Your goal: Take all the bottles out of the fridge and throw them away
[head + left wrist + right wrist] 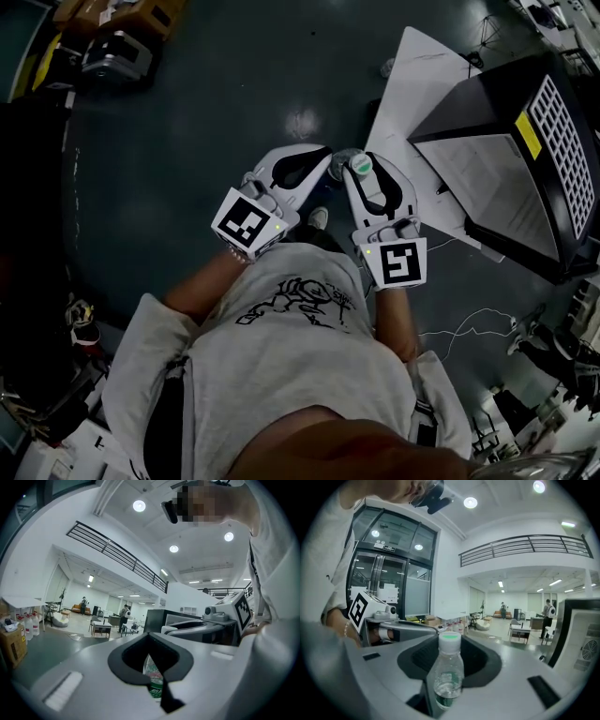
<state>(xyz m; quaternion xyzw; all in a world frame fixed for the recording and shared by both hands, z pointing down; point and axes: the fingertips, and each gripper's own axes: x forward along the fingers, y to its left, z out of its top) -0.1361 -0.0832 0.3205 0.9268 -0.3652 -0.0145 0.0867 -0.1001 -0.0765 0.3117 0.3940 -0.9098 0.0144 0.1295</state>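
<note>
In the head view both grippers are held close together in front of the person's chest, above the dark floor. My right gripper point(367, 164) is shut on a clear plastic bottle point(447, 677) with a white and green cap point(361, 167). That bottle stands upright between the jaws. My left gripper point(317, 161) is shut on a second clear bottle point(153, 677) with a green label, which shows only through the narrow gap between the jaws. The black fridge point(525, 178) stands on the floor to the right.
A white panel point(412, 84) lies on the floor beside the fridge, with cables point(469, 323) trailing near it. Boxes and gear point(117, 52) sit at the far left. Tables and people point(124, 616) stand far off in the hall.
</note>
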